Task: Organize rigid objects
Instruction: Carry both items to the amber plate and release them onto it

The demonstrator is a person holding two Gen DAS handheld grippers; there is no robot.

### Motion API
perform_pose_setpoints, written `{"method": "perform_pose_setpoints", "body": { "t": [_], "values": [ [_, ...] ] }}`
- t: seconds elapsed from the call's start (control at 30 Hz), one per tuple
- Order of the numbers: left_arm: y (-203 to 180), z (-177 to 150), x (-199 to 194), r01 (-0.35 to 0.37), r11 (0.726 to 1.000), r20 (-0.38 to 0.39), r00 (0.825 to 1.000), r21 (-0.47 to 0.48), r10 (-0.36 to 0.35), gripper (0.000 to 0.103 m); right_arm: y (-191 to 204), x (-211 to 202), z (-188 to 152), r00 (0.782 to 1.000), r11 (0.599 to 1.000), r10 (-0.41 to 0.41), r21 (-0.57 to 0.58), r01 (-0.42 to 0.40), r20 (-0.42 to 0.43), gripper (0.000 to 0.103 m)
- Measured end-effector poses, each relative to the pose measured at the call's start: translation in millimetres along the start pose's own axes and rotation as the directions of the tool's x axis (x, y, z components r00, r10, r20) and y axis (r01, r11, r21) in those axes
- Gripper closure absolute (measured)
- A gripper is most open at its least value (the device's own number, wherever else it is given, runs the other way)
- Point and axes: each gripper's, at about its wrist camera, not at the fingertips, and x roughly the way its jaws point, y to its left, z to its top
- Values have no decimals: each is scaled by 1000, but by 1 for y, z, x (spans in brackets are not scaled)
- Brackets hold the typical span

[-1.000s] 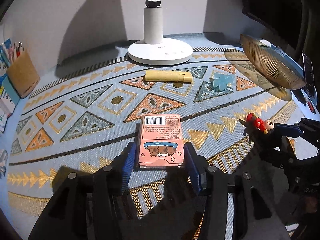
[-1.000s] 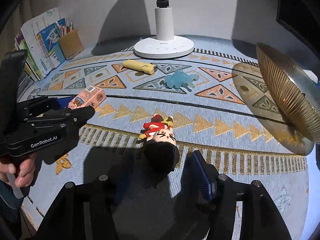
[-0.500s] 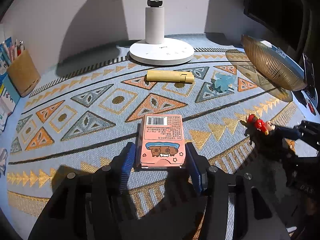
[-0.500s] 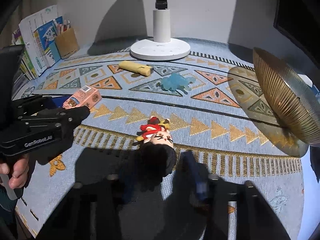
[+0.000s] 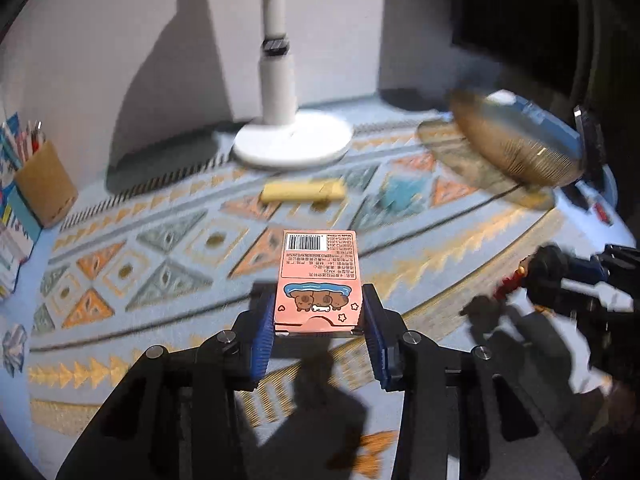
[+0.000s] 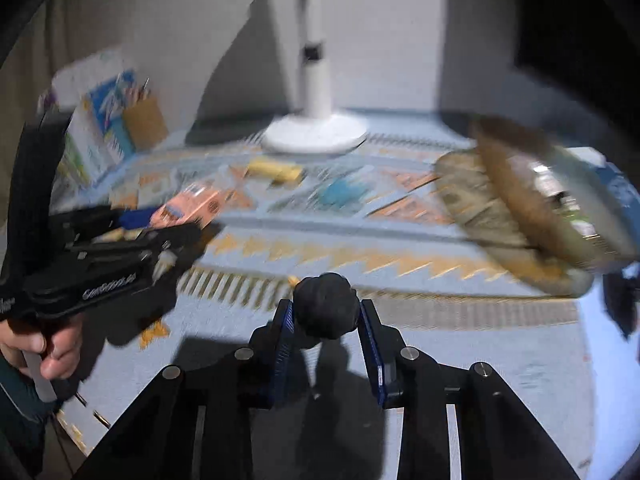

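Note:
My left gripper (image 5: 318,312) is shut on a pink card box (image 5: 319,280) with a barcode and cartoon animals, and holds it above the patterned mat. The box also shows in the right wrist view (image 6: 192,210). My right gripper (image 6: 326,312) is shut on the black-haired head of a small figurine (image 6: 326,310), lifted off the mat; it shows at the right of the left wrist view (image 5: 536,272). A yellow lighter (image 5: 304,192) and a blue toy (image 5: 400,196) lie on the mat beyond. A gold ribbed bowl (image 5: 516,148) stands tilted at the right.
A white lamp base (image 5: 294,140) stands at the back centre. A brown pen holder (image 5: 44,184) and books sit at the back left. The patterned mat (image 5: 160,248) covers the table. The wall is close behind.
Both grippers closed on their objects and lifted them: the left raised the pink box, the right raised the figurine. Both views are now blurred by motion.

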Motion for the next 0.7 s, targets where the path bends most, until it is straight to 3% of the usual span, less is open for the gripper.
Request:
{"method": "perform_pose_setpoints", "body": {
  "t": [0.13,0.27,0.43,0.53,0.7],
  "values": [
    [-24,41,-26,66,997,87,994,38,-69,66,-46,-54,25,988,993,-93,85,83,127,71],
    [-61,94,-40,152,984,157,974,98,-166,66,-98,-106,53,939,959,-264,169,229,222,71],
    [-112,154,-22,230,963,183,950,140,-253,66,-167,-125,86,870,866,-453,327,378,194,71],
    [-141,180,14,281,951,134,945,126,-297,66,-203,-109,95,872,832,-475,386,399,121,71],
    [-174,184,72,294,947,43,952,131,-302,66,-235,-62,88,897,816,-442,415,403,-2,71]
  ]
}}
